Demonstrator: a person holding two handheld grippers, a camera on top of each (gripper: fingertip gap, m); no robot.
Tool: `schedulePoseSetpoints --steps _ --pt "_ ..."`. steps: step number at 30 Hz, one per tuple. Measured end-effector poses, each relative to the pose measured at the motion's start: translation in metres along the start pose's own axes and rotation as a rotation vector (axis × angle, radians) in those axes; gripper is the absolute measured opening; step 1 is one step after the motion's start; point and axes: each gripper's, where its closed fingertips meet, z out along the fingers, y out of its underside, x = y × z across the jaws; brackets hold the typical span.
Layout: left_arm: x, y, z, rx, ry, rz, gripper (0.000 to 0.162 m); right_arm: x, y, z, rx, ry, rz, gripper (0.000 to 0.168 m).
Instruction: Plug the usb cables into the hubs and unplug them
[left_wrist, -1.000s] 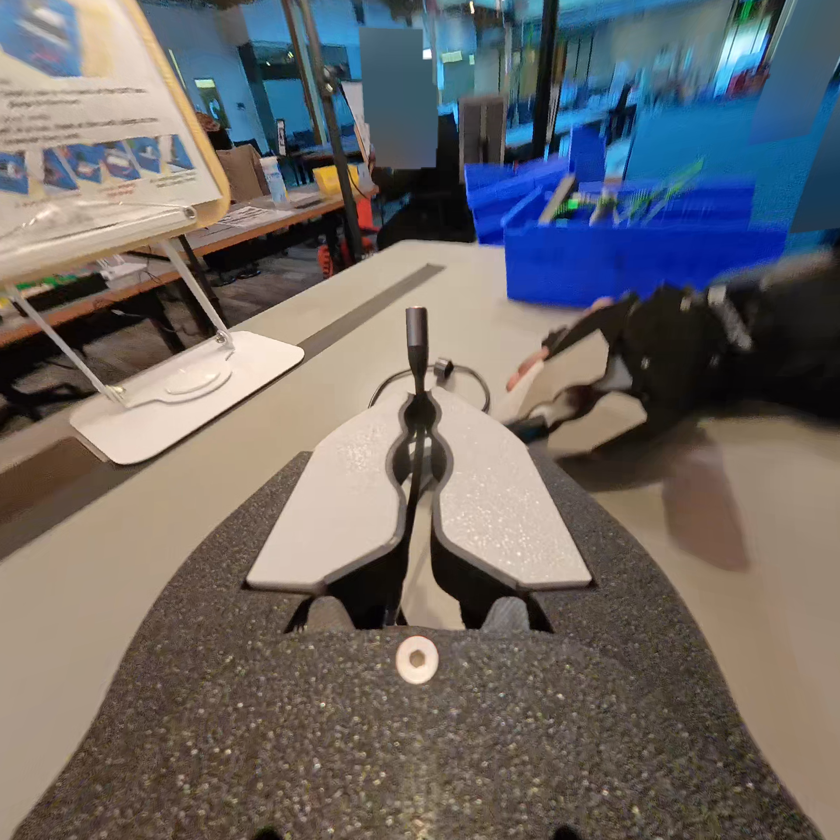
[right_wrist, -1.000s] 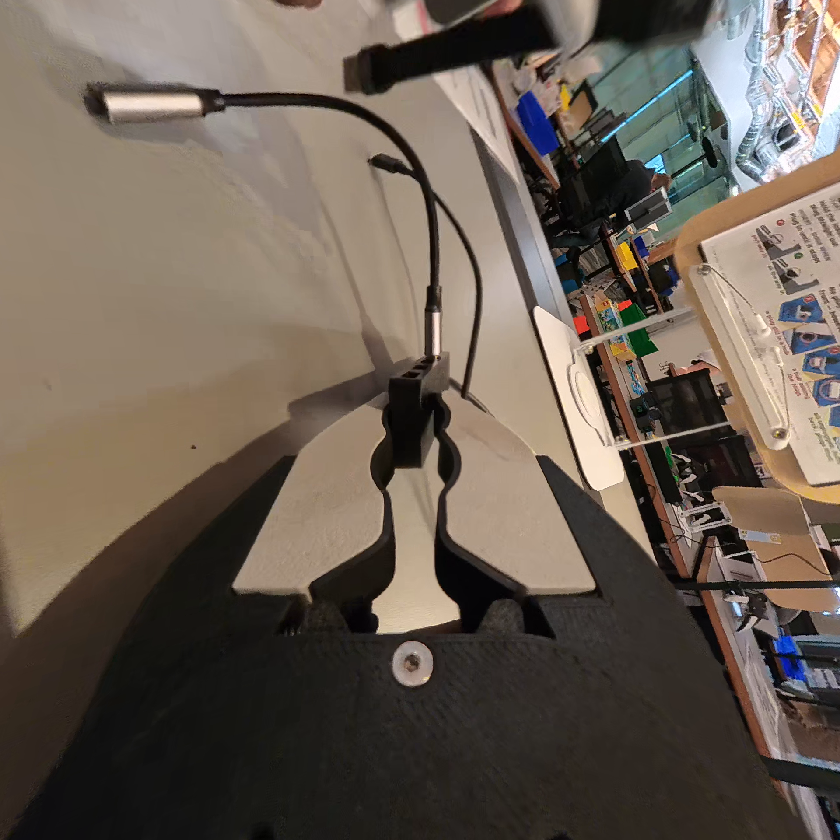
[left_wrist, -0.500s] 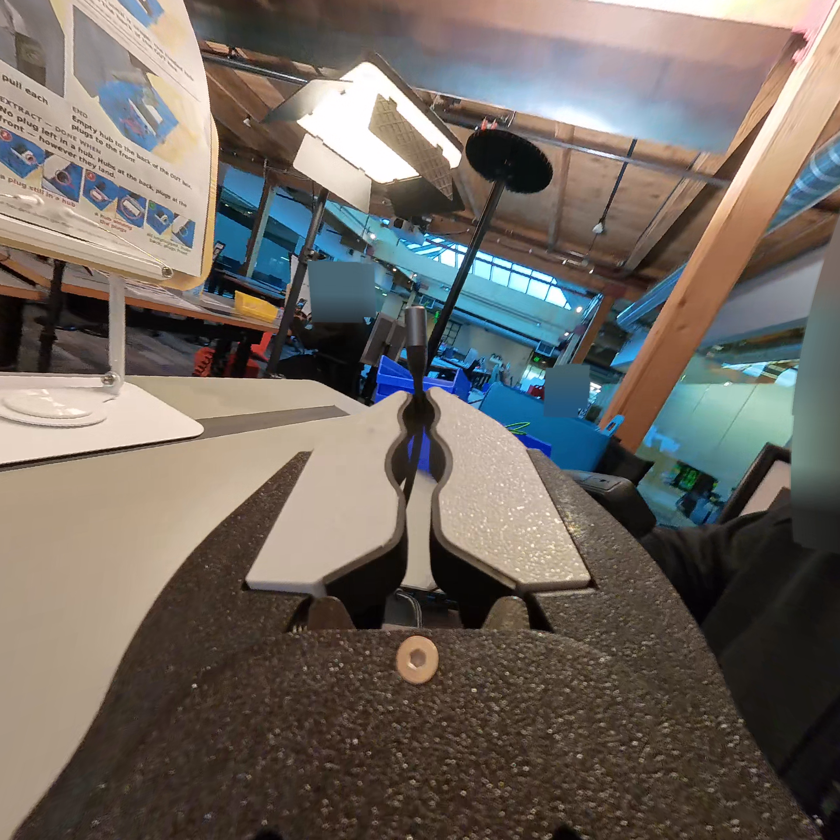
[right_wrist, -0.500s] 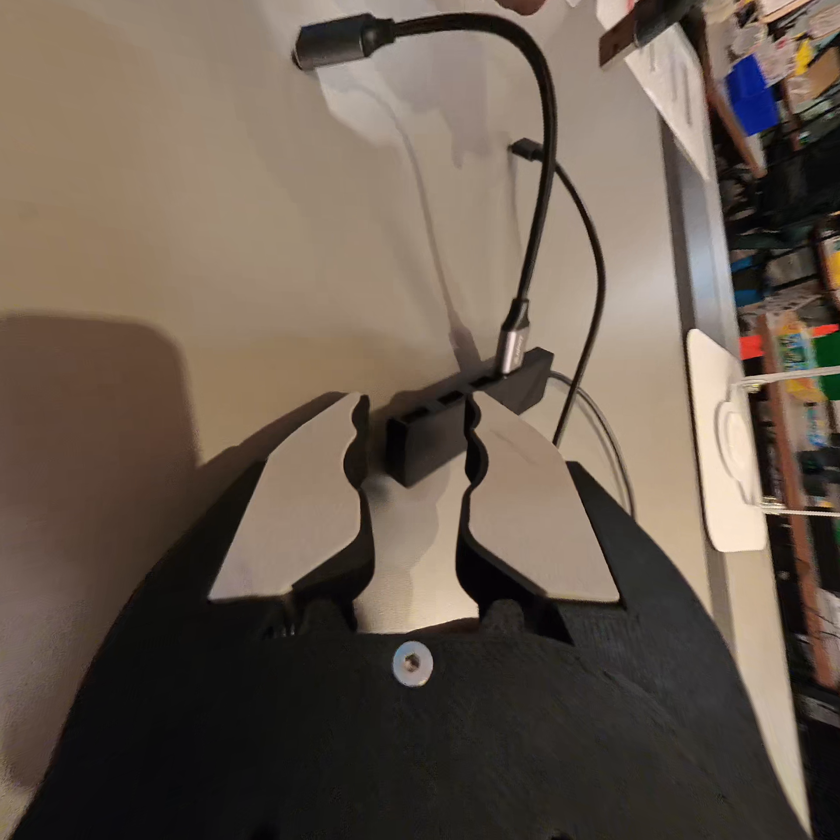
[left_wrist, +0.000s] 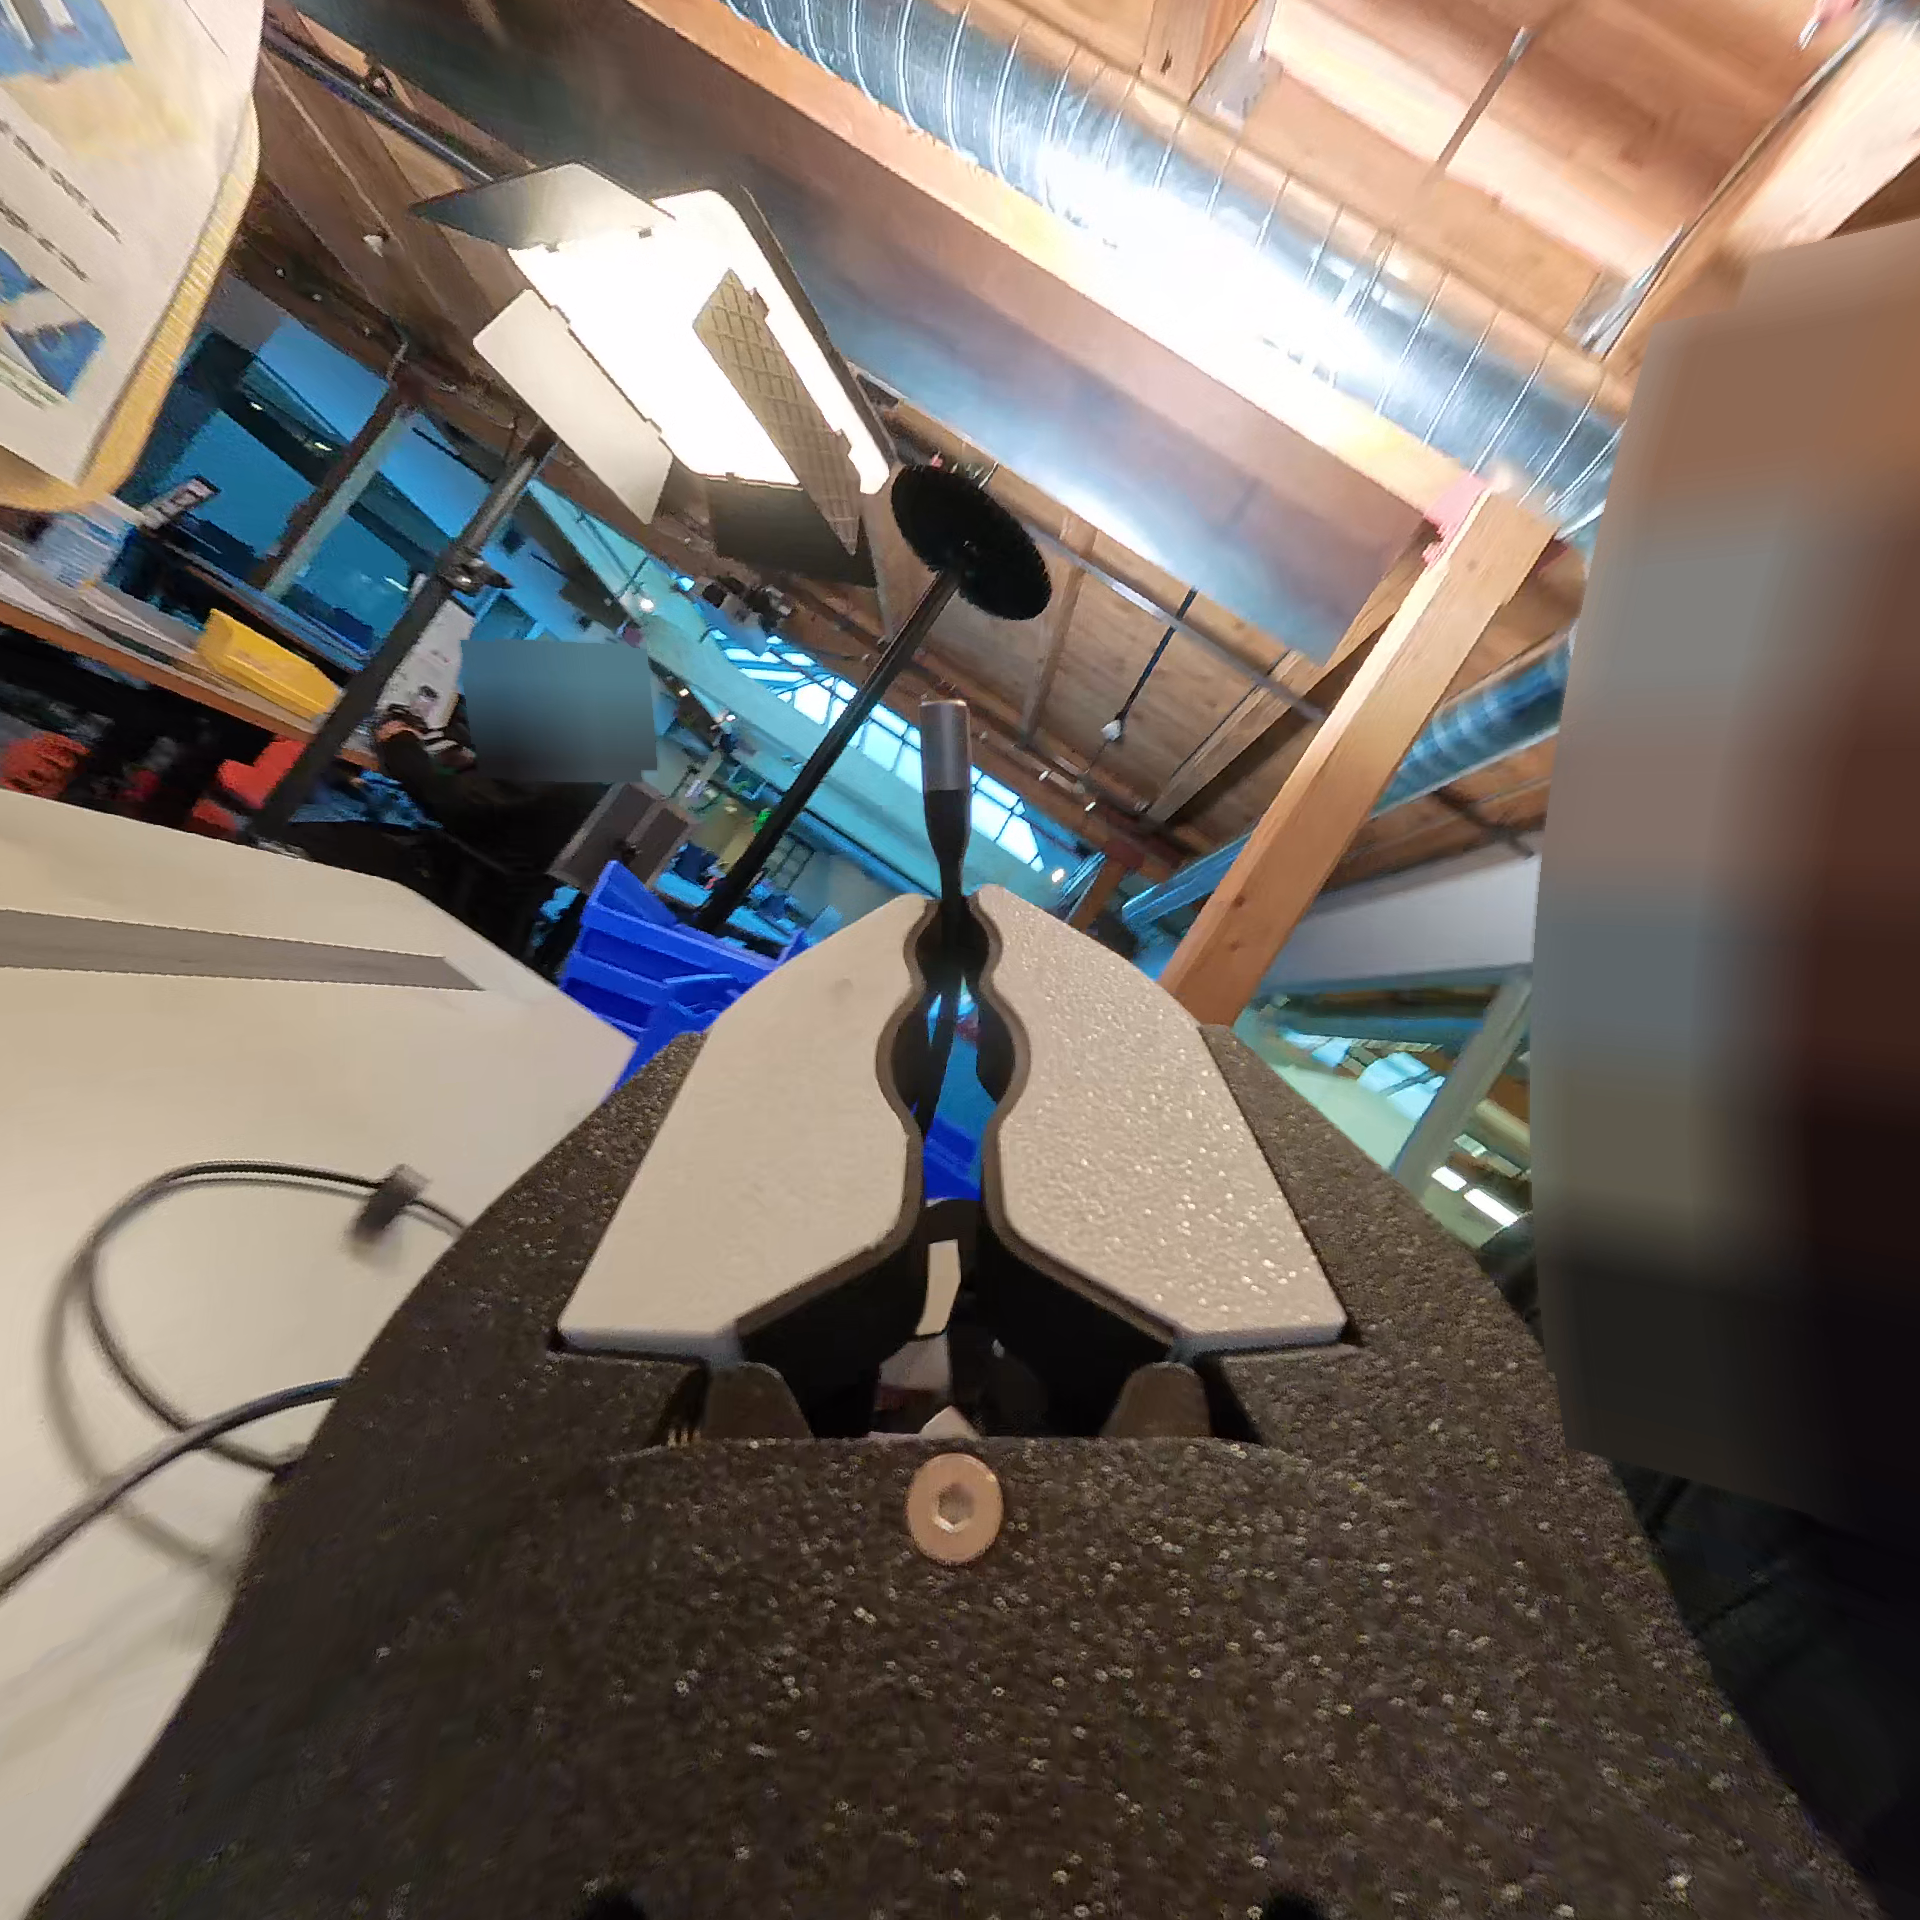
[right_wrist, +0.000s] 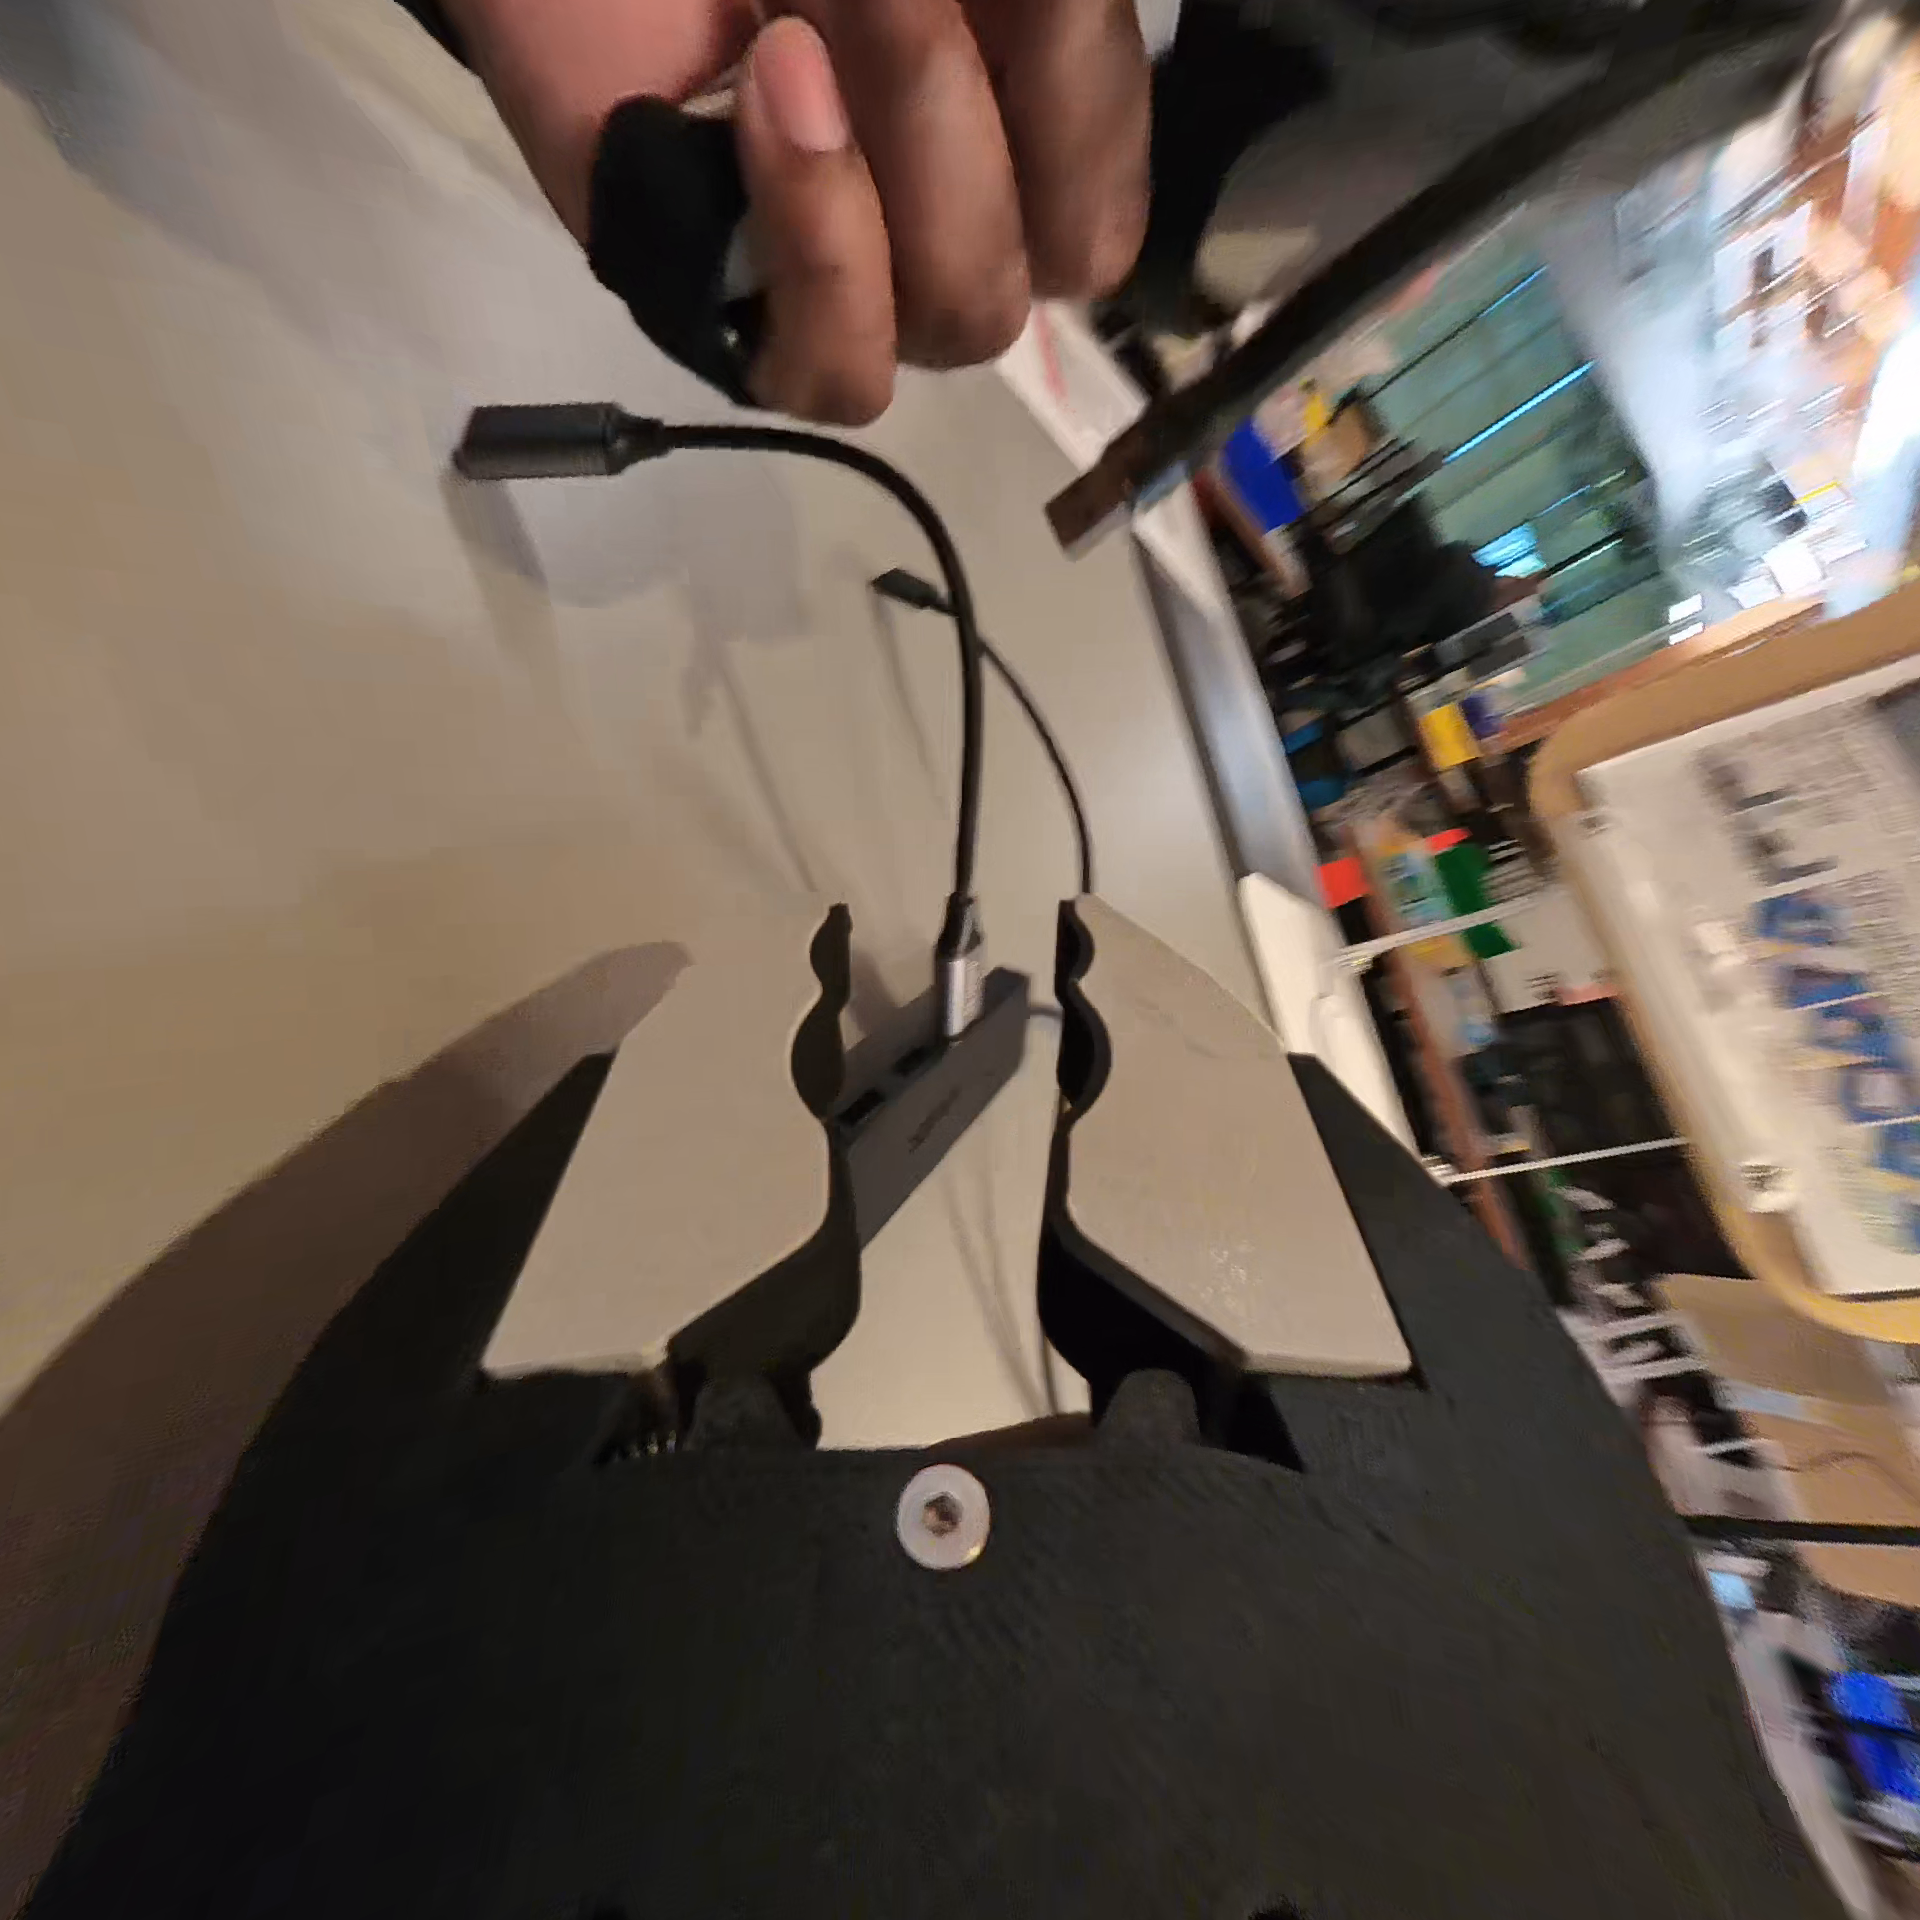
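In the left wrist view my left gripper (left_wrist: 951, 914) is shut on a black USB cable (left_wrist: 940, 1029). The cable's grey metal plug (left_wrist: 943, 740) sticks up past the fingertips, and the gripper is tilted up towards the ceiling. In the right wrist view my right gripper (right_wrist: 951, 925) is open over the table. A black USB hub (right_wrist: 925, 1101) lies between its fingers, close to the left one. A short black cable (right_wrist: 961, 727) is plugged into the hub by a silver plug (right_wrist: 961, 982), and its grey far end (right_wrist: 540, 457) rests on the table.
A hand (right_wrist: 862, 187) holding something black hovers above the short cable. A thin black cable (right_wrist: 1044, 748) lies beside the hub, and a thin cable loop (left_wrist: 114, 1278) lies on the table at the left. Blue bins (left_wrist: 644, 961), a light panel (left_wrist: 675, 343) and an instruction board (right_wrist: 1766, 987) stand around. There is about 15 centimetres between the tips of the two grippers.
My right gripper has opened and let go of the hub, which now lies on the table between its fingers. My left gripper has tilted up from the table with the cable still in it.
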Motion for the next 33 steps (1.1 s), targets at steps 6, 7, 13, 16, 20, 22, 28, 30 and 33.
schedulePoseSetpoints --steps 6,7,13,16,20,22,28,30,33 --pt "0.0 0.03 0.013 0.015 0.021 -0.243 0.003 0.024 -0.027 -0.006 0.076 0.327 -0.331 0.043" --pt "-0.002 0.036 0.014 0.006 0.015 -0.268 0.003 0.026 -0.032 -0.008 0.096 0.366 -0.366 0.047" --pt "-0.02 0.048 0.012 0.006 -0.057 -0.341 0.002 0.012 -0.043 -0.004 0.14 0.385 -0.563 0.052" --pt "-0.023 0.05 0.011 0.007 -0.068 -0.36 0.002 0.001 -0.045 0.0 0.147 0.358 -0.625 0.038" --pt "-0.025 0.045 0.009 0.025 -0.072 -0.366 0.002 -0.002 -0.044 0.0 0.146 0.355 -0.635 0.023" --pt "-0.027 0.042 0.007 0.03 -0.08 -0.35 0.002 -0.001 -0.046 -0.002 0.154 0.36 -0.629 0.021" --pt "-0.037 0.035 0.0 0.051 -0.137 -0.31 0.003 0.002 -0.052 -0.009 0.182 0.401 -0.627 0.011" --pt "-0.043 0.033 -0.004 0.058 -0.183 -0.286 0.003 0.006 -0.054 -0.012 0.19 0.427 -0.625 0.009" --pt "-0.051 0.032 -0.009 0.049 -0.24 -0.253 0.003 0.011 -0.055 -0.014 0.189 0.464 -0.617 0.01"
